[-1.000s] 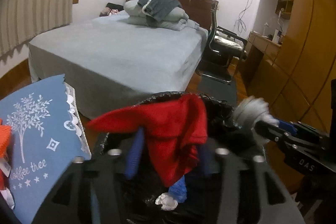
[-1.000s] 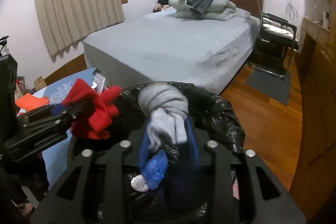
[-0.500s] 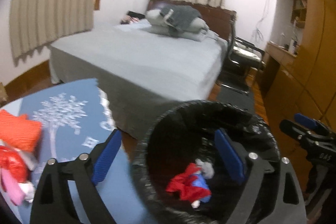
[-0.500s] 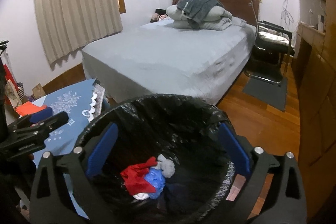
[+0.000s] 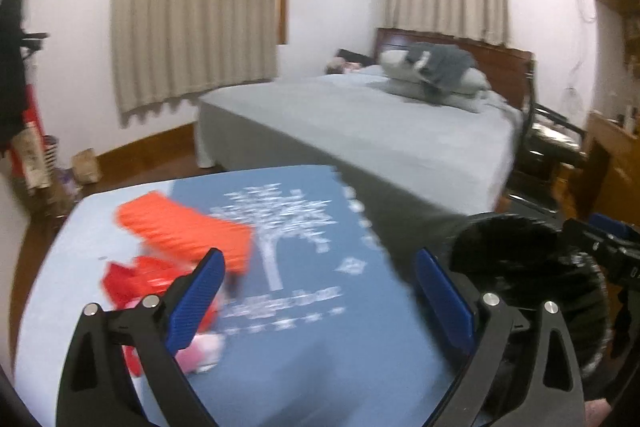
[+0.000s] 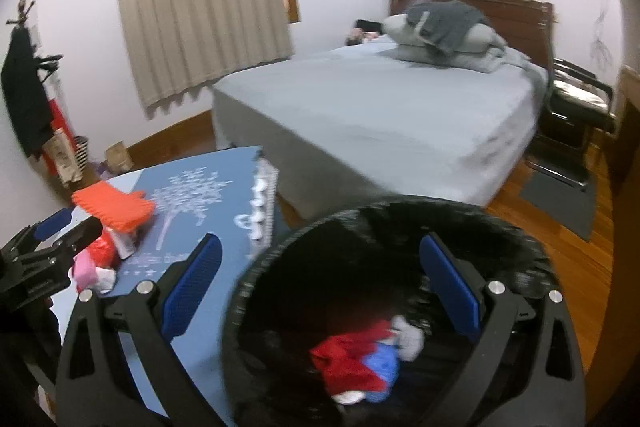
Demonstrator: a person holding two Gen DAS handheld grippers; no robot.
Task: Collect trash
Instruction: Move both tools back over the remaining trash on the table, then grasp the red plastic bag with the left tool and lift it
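Note:
A bin lined with a black bag [image 6: 516,251] stands beside a table with a blue cloth [image 5: 304,331]. Inside it lie a red rag [image 6: 348,359], a blue scrap [image 6: 382,363] and a grey wad [image 6: 408,337]. My right gripper [image 6: 320,287] is open and empty above the bin's rim. My left gripper [image 5: 320,295] is open and empty over the blue cloth, with the bin [image 5: 532,259] to its right. On the table lie an orange ribbed piece [image 5: 180,227], red wrappers [image 5: 132,279] and pink trash [image 5: 200,355], at the left finger.
A grey bed [image 6: 380,111] with folded bedding stands behind the table. A black chair [image 6: 576,103] and a dark mat [image 6: 560,195] are at the right on the wooden floor. Bags and boxes [image 5: 86,167] sit along the left wall under the curtains.
Both grippers opened and dropped the red rag and grey wad into the bin. The left gripper then swung left over the table. The right gripper rose and turned slightly left.

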